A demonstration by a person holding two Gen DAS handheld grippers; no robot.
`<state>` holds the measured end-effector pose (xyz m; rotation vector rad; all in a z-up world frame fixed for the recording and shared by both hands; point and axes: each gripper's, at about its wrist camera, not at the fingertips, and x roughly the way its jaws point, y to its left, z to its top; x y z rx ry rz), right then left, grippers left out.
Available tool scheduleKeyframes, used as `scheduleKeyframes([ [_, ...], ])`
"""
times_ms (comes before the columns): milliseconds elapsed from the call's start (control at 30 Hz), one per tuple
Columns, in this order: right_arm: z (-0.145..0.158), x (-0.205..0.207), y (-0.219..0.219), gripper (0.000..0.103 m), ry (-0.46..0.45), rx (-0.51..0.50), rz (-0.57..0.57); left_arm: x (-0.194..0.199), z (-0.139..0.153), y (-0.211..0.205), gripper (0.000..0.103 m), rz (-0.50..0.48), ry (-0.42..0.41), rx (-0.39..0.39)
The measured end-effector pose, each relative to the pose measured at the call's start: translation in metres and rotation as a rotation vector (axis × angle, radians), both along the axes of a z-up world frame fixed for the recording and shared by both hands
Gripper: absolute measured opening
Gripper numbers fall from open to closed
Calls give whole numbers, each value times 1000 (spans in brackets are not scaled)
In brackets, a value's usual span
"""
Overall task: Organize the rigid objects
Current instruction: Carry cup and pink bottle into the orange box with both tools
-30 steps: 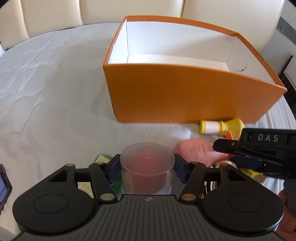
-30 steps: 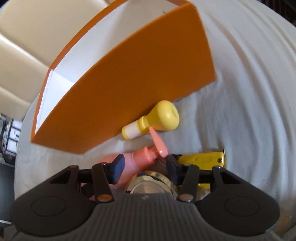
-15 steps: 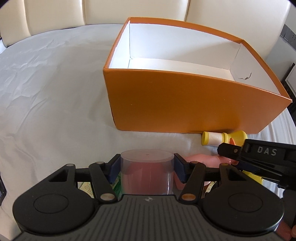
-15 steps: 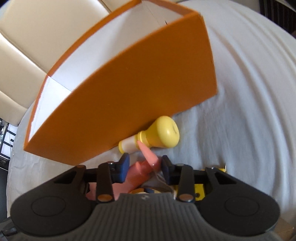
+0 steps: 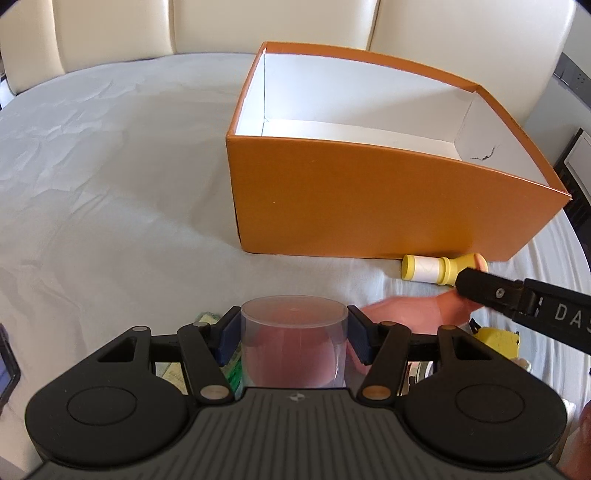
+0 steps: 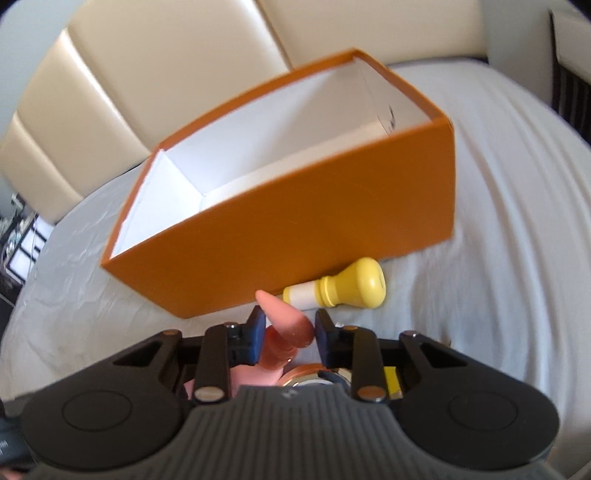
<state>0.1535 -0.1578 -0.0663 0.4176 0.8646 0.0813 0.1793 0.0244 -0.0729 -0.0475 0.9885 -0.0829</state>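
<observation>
A wrinkled pale grey cloth (image 5: 110,192) covers the table; cream leather chair backs (image 5: 207,26) stand along its far edge; a dark device (image 5: 6,363) with a lit screen lies at the left border; dark furniture (image 6: 569,92) shows at the right, blurred.

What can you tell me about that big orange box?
The orange box is an open cardboard box with no lid, orange outside and white inside. It sits upright on the grey cloth; what shows of its inside looks empty. One inner wall has a small dark scuff. A yellow-and-white bottle lies at its front wall.
</observation>
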Motion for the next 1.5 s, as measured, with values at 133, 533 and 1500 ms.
scheduleKeyframes([
  [133, 17, -12, 5, 27, -78, -96, 35, -8, 12, 1, 68, -2, -35, -4],
  [533, 81, -27, 2, 27, -254, -233, 100, -21, 84, 5, 68, -82, -188, -71],
  [1500, 69, 101, 28, 27, -219, -415, 240, 110, 36, -6, 68, -220, -214, -92],
])
